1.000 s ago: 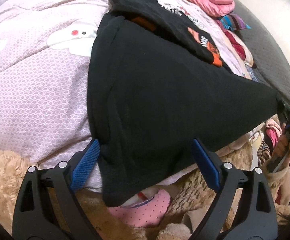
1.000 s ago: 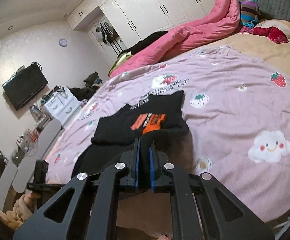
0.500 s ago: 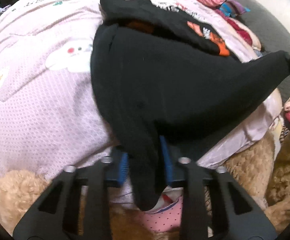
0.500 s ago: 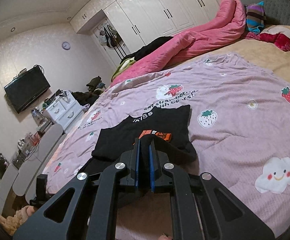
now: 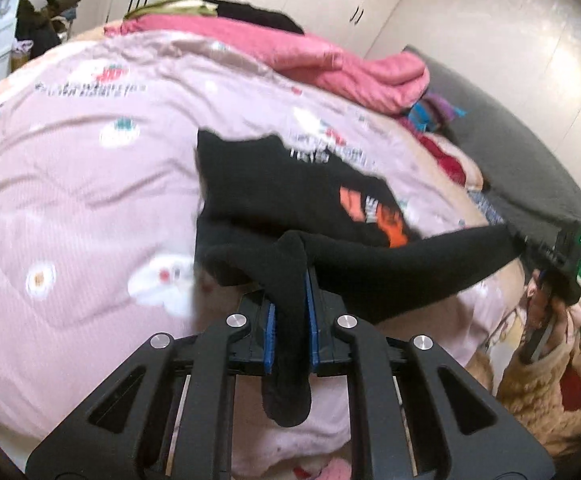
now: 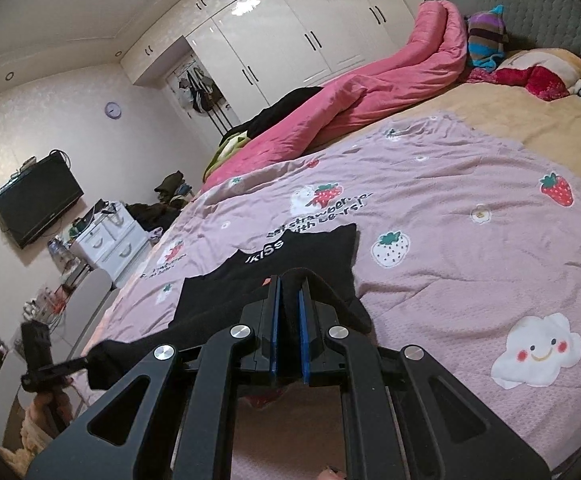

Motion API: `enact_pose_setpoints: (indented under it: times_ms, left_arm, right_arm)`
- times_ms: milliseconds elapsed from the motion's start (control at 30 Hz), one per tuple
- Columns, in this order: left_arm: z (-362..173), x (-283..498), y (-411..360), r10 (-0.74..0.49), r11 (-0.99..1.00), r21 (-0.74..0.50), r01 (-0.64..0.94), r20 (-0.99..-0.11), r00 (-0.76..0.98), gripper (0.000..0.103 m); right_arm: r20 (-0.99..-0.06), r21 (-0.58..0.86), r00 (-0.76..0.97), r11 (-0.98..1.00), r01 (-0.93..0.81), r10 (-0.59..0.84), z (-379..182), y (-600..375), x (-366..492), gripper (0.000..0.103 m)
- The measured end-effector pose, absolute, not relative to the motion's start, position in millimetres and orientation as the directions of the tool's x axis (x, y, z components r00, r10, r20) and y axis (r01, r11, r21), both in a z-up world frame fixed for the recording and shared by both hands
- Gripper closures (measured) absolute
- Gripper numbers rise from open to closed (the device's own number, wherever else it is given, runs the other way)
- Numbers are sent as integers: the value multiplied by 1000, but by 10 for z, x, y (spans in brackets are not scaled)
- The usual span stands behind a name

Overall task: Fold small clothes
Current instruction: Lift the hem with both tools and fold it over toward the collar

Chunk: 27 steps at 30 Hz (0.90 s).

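Your left gripper [image 5: 290,292] has its blue pads pinched on a bunched fold of the black T-shirt [image 5: 274,200]; its jaws have just been closing, and the cloth now sits squeezed between them, with a loose tail hanging down below the pads. Your right gripper [image 6: 288,300] is clamped on another edge of the same shirt, the black fabric filling the narrow gap between its pads.

Between your two grips the hem of the shirt is stretched taut and lifted off the pink strawberry-print bedspread [image 5: 70,200]. The upper part of the shirt, with its orange print and white lettering, lies flat on that bedspread, beyond the grippers. In the left wrist view your right hand [image 5: 546,304] shows at the right end of the stretched cloth, with a fuzzy tan sleeve [image 5: 530,384] below it.

On the far side of the bedspread from the shirt lies a rumpled pink quilt [image 6: 370,92], and behind it stands a white wardrobe [image 6: 290,40]. A wall-mounted television [image 6: 36,200] hangs left of the bedspread in the right wrist view.
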State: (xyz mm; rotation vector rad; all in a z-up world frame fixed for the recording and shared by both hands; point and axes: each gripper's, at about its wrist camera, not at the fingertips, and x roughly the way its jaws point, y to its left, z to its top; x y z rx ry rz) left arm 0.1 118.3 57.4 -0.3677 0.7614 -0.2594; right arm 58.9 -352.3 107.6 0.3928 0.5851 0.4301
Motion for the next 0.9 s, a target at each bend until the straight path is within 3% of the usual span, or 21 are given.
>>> enact_pose_setpoints:
  times_ms: [367,900]
  left_arm:
    - [820,126,1229,-353,887,-449,104,-518,779,98]
    - [875,494,1325,-323,888,-453,78,-495,806,98]
  right_arm:
    - [-432,467,787,856,-223,441,1097,-3499,746,95]
    - [-414,443,814,871,-212,408,1208,-3371,1008,95]
